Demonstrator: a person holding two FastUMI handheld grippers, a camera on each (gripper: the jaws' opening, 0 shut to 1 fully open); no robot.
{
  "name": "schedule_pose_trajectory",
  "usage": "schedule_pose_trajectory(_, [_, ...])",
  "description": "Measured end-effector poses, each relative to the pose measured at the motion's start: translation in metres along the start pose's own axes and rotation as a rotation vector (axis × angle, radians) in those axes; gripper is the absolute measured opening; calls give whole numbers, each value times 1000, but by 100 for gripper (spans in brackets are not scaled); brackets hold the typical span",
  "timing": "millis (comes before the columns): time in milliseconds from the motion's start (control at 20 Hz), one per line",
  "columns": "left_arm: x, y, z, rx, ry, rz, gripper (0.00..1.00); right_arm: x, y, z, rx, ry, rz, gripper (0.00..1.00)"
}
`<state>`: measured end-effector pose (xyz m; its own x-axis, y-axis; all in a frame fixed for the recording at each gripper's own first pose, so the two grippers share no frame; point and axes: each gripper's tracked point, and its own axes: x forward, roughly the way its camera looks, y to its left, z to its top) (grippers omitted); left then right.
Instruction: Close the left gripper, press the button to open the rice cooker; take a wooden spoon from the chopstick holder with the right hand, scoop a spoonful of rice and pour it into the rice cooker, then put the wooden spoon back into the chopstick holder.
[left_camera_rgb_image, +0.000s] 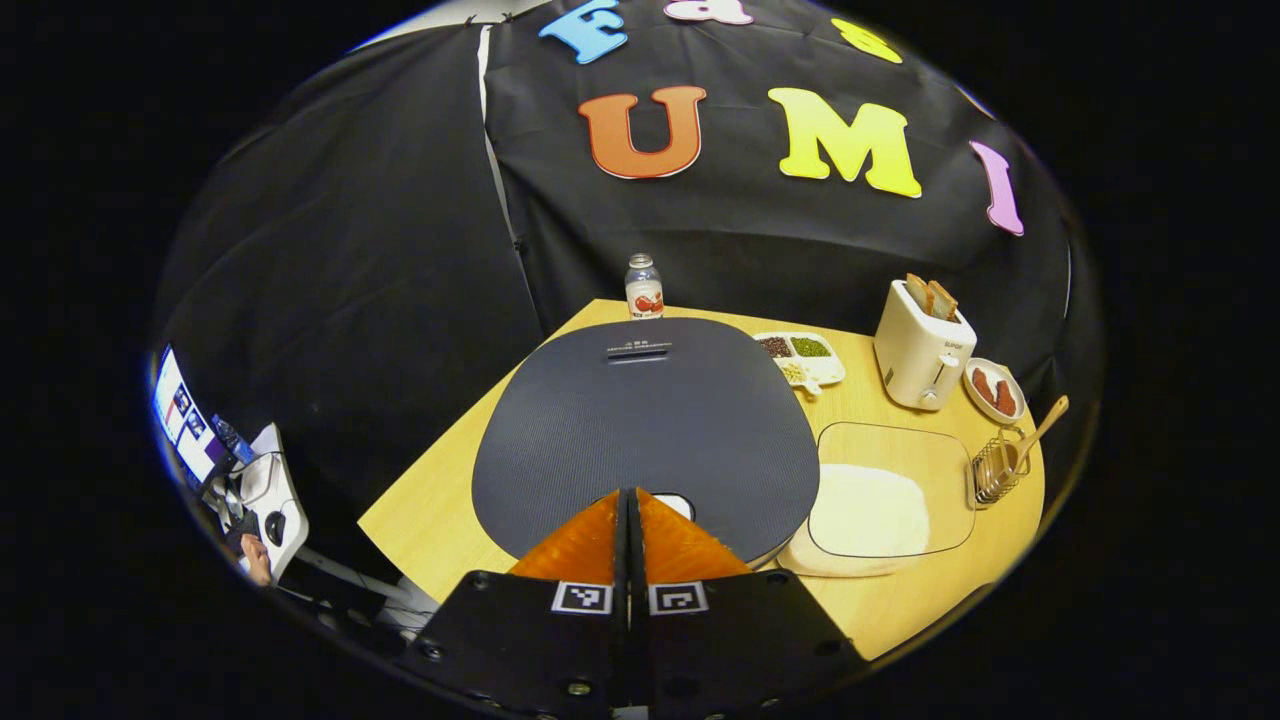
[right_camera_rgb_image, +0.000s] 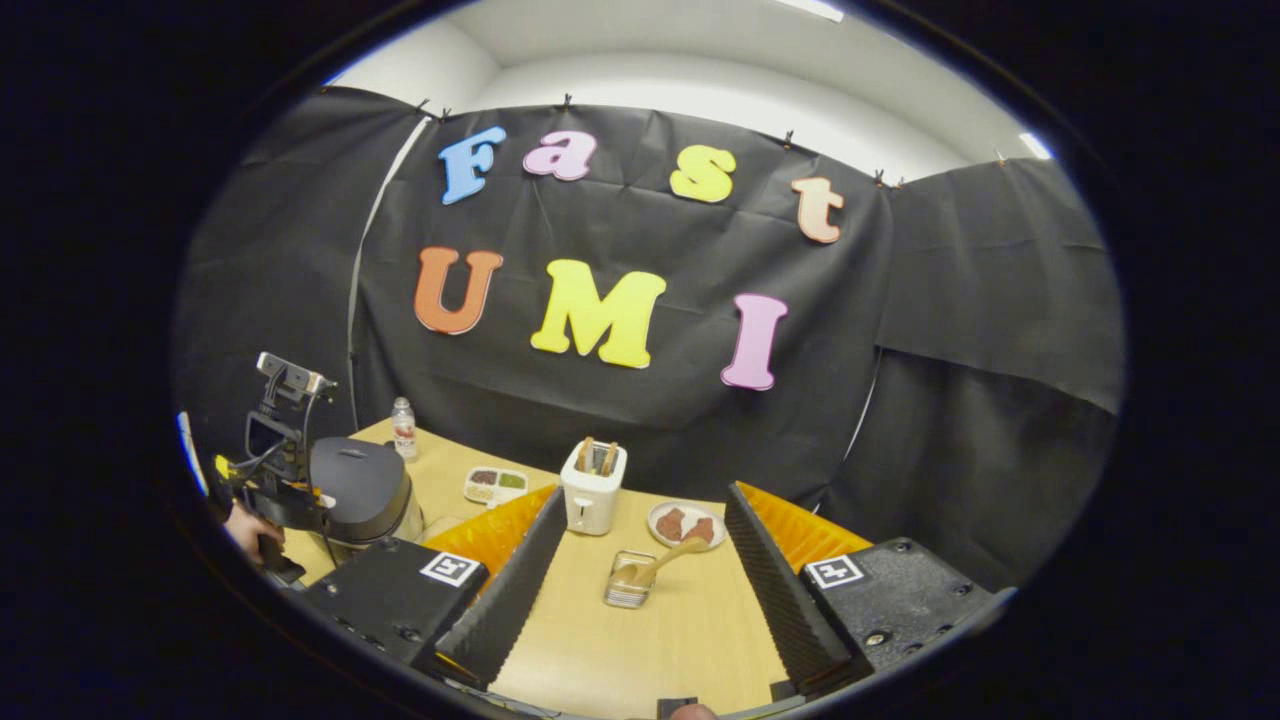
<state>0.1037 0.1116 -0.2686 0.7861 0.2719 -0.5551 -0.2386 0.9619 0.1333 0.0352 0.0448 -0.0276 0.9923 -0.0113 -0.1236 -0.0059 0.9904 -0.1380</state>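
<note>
While L gripper (left_camera_rgb_image: 632, 500) sits closed over rice cooker (left_camera_rgb_image: 640, 430) – lid down.
R gripper (right_camera_rgb_image: 640, 560) agape; wooden spoon (right_camera_rgb_image: 655, 565) likely light, stiff – take handle.

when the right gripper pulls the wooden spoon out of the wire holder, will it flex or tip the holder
The wooden spoon looks rigid, so it probably won't flex. It leans in the small wire chopstick holder, which looks light; a sideways pull could tip or drag it. Lifting along the handle seems safer.

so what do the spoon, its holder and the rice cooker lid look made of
Long-handled tan spoon: likely wood, matte, warm brown. Small basket-like holder: thin metal wire, shiny, see-through grid. Dark grey rice cooker lid: probably plastic, matte, with a fine woven-looking texture.
</note>
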Motion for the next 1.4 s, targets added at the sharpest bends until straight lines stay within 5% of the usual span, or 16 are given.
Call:
schedule_pose_trajectory(200, [-33,13,83,67,-363,75,0,-5,-11,8,20,-49,-18,100])
schedule_pose_trajectory(300, [-59,1,116,46,-469,35,0,-8,-17,12,31,-79,-37,100])
schedule_pose_trajectory(1050, [-195,0,171,-101,-631,-167,6,-12,-24,5,67,-94,-46,100])
schedule_pose_trajectory(1150, [-204,-4,169,-99,-638,-208,41,-13,-24,5,64,-96,-45,100])
schedule_pose_trajectory(1200, [-206,-8,164,-94,-634,-226,43,-12,-23,6,65,-100,-45,100])
schedule_pose_trajectory(1400, [-206,6,160,-32,-649,-167,97,-8,-20,3,89,-102,-37,100])
